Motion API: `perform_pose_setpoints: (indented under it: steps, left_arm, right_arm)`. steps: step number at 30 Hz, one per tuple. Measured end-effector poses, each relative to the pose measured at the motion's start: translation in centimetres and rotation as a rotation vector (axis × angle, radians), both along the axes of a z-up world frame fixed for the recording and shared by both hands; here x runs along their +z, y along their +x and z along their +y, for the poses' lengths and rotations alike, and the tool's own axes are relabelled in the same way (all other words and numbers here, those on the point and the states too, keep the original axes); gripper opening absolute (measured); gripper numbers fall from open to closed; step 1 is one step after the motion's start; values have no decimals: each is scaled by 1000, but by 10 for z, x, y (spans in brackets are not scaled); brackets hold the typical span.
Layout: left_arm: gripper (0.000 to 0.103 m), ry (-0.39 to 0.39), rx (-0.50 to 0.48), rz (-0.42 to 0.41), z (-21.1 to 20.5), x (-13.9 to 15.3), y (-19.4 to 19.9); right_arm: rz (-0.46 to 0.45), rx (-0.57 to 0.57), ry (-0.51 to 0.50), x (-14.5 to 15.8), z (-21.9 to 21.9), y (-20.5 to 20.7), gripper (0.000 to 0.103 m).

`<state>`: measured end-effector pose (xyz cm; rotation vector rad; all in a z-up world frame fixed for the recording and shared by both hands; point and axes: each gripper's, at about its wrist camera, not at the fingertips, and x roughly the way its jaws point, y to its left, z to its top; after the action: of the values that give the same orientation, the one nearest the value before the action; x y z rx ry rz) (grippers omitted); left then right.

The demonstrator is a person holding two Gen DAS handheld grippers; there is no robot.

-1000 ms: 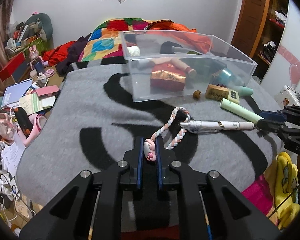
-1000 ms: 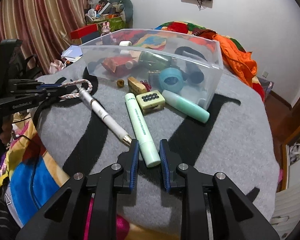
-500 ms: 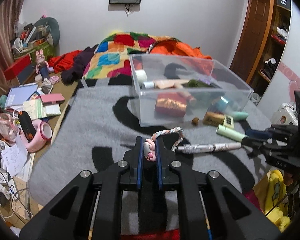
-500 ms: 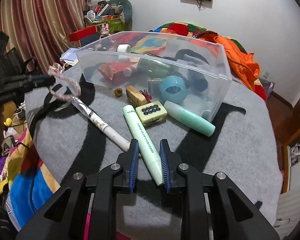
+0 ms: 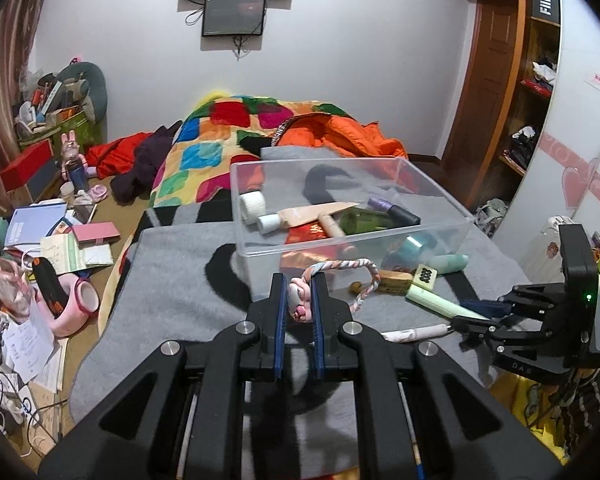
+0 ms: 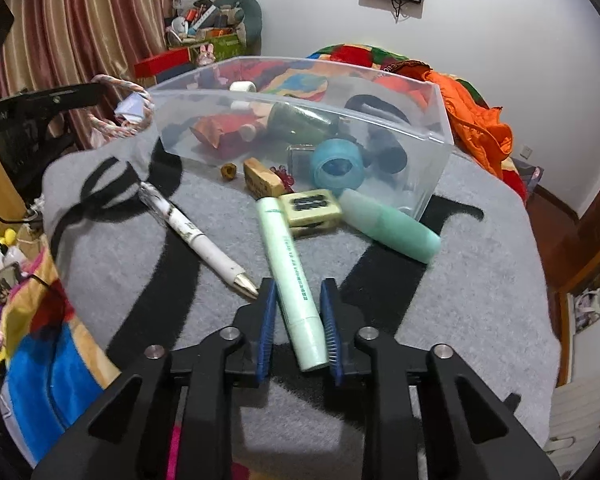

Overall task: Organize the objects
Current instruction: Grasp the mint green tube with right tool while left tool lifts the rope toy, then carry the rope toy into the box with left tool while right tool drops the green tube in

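**Left wrist view: braided loop is up in the air, tube sits between the other jaws**

Left wrist camera has the pink-and-white braided rope loop (image 5: 342,270) clamped at its little charm end by the left gripper (image 5: 299,307), jaws squeezed down narrow on it. The loop hangs off the fingertips, clear of the grey blanket (image 5: 172,292), right in front of the clear plastic bin's (image 5: 260,248) near wall.

Over on the right wrist camera, the pale green tube (image 6: 290,276) lies on the blanket with its near end between the fingers of the right gripper (image 6: 298,316). Those jaws have just been closing in on it and are narrow now, but there's a sliver of gap on the left pad side, so I can't tell if it's properly pinched.

Just beside the tube: a white pen (image 6: 192,234) with a gold tip, lying diagonally to its left. At the tube's far end a mahjong tile (image 6: 310,208) is touching it, and a mint-green bottle (image 6: 388,226) lies on its side just right of the tile. A small wooden block (image 6: 262,182) and a little brown bead (image 6: 227,171) sit close to the bin wall.

Inside the bin there's a pile already: blue tape roll (image 6: 336,164), dark green bottle (image 6: 300,122), red packet (image 6: 220,130), white cap (image 6: 243,87).
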<state>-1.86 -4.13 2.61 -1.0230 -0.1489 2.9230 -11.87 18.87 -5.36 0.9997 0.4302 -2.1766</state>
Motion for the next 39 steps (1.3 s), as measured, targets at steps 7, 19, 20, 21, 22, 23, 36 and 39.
perform_pose_setpoints:
  steps: [7, 19, 20, 21, 22, 23, 36, 39]
  left_arm:
    - [11, 8, -19, 24, 9, 9, -8]
    - [11, 22, -41, 59, 17, 23, -24]
    - [11, 21, -41, 62, 17, 24, -26]
    - [11, 20, -42, 66, 18, 25, -27]
    - [11, 20, -42, 70, 18, 26, -29]
    - [11, 21, -42, 74, 18, 27, -31]
    - [11, 44, -20, 81, 12, 32, -61]
    - [11, 42, -16, 64, 10, 26, -71]
  right_arm:
    - [43, -7, -82, 19, 10, 17, 14]
    - [116, -68, -225, 67, 16, 18, 14]
    - [122, -73, -232, 70, 15, 17, 14]
    - [127, -77, -236, 73, 15, 16, 14]
    - [131, -80, -240, 75, 15, 14, 14]
    - [134, -83, -248, 78, 14, 12, 14]
    - [221, -148, -313, 117, -5, -24, 14]
    - [249, -179, -269, 116, -12, -35, 14]
